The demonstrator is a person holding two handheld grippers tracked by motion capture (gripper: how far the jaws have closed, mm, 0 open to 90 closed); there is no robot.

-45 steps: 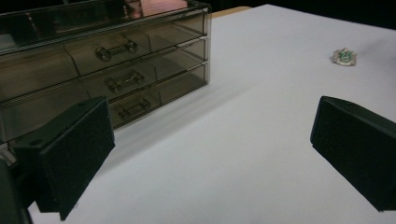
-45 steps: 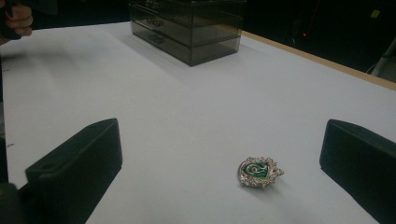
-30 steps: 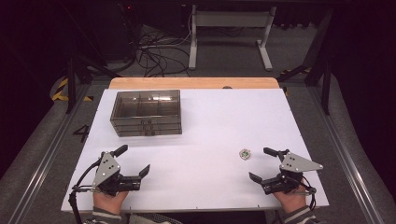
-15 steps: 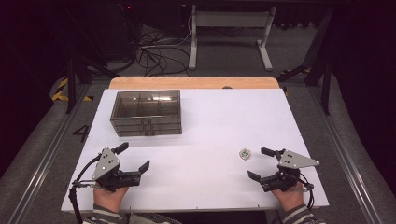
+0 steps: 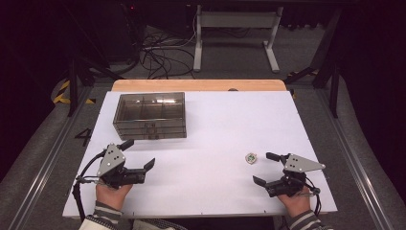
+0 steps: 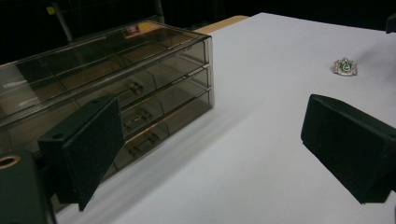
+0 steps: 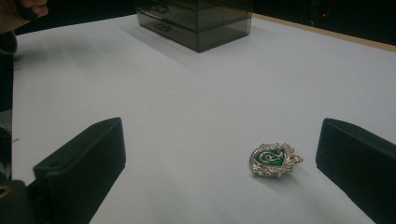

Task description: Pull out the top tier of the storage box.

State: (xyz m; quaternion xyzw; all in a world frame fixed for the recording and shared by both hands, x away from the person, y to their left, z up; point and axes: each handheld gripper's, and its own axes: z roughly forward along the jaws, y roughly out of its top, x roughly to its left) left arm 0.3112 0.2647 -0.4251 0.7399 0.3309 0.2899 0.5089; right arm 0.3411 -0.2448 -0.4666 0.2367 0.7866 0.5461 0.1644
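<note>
Two grippers resting low on the white counter, both spread wide and holding nothing. Green-and-silver brooch flat on the counter, just ahead of the right gripper (nearer its far jaw). Left gripper well apart from the brooch, near the smoky drawer box.
</note>
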